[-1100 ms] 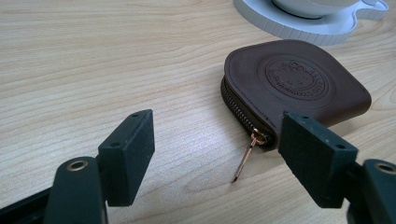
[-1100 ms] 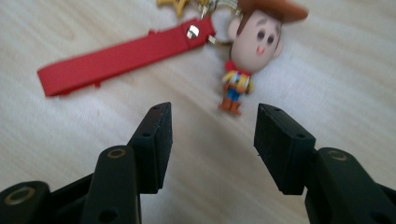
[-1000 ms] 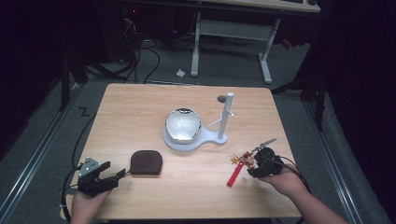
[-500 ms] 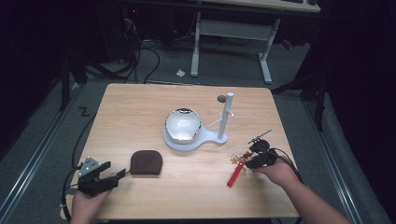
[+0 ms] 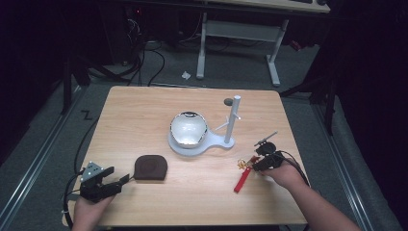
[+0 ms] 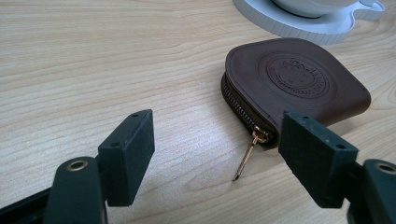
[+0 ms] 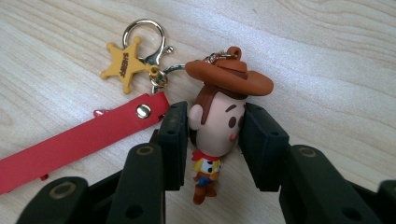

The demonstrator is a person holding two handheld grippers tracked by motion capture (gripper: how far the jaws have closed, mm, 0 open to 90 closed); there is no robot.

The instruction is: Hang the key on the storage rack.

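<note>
- Left tool spread wide, low over the counter, gripping nothing. Pouch lies just ahead of it, nearer its right jaw; zip pull sits in the gap between the jaws, untouched.
- Stand with the bowl is well beyond both tools, mid-counter.
- Right tool has just been closing; its pads now pinch the cowboy's head from both sides. Strap, star and clasp lie flat on the counter, off to its left.
- Risk: the head is rounded, so it may squirt out of the pads on lifting.
- Risk: the dangling strap may swing and drag across the counter.
</note>
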